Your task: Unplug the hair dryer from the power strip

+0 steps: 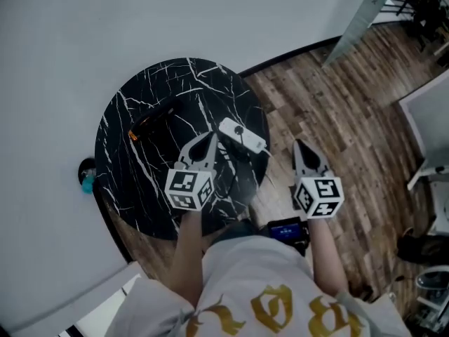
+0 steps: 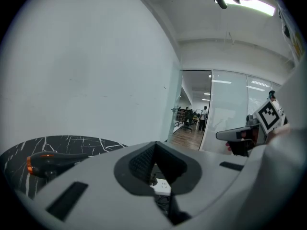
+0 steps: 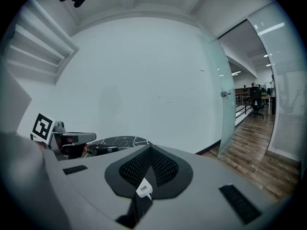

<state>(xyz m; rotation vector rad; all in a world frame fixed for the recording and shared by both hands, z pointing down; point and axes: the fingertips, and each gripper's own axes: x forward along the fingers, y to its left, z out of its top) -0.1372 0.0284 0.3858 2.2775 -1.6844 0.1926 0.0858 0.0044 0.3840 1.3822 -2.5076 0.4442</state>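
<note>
Left tongs (image 1: 210, 139), right tongs (image 1: 299, 144): closed, forward-pointing.

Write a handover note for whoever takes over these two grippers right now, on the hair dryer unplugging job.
Grippers: the left gripper is shut and empty, over the round black table, with its tip just short of the power strip. The right gripper is shut and empty, over the wood floor to the right of the table.
Things: the hair dryer lies on the table's far left part, apart from the strip.
Done: nothing yet. A dark plug appears to sit in the strip.
Left: open a gripper, steady the strip, pull the plug out.
</note>
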